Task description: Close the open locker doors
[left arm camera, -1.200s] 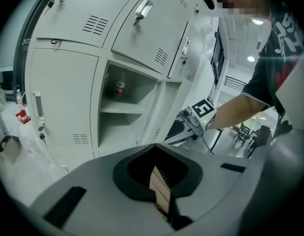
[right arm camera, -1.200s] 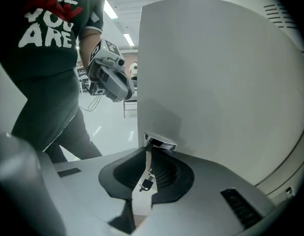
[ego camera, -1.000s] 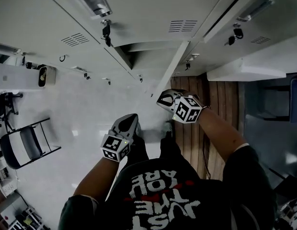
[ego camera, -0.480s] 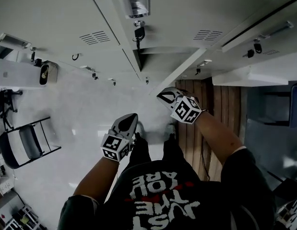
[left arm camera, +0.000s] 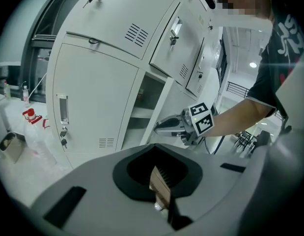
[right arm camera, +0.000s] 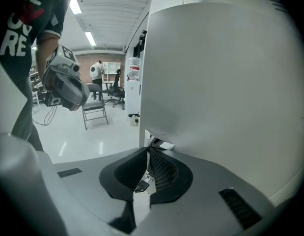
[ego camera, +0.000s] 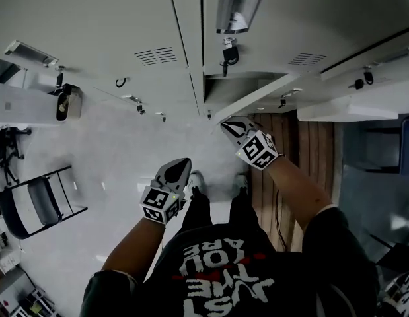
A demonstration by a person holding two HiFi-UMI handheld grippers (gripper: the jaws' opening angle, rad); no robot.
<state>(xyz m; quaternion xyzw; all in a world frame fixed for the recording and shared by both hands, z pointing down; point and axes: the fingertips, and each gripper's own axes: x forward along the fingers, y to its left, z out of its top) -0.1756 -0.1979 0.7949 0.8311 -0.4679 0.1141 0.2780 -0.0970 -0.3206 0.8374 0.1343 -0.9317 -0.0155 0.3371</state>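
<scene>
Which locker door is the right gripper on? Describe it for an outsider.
Start at the grey locker bank. In its lower row, an open door stands out towards the person, baring a shelved compartment. Unlike the flush shut door beside it, it has the right gripper pinching its free edge.

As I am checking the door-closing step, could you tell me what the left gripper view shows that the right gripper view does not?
Only the left gripper view shows the open compartment with its shelf, and the right gripper just beside it. Only the right gripper view shows the open door as a broad white face up close, a folding chair and the left gripper. Both show the person's dark lettered shirt, and each shows its own jaws together with nothing between them.
</scene>
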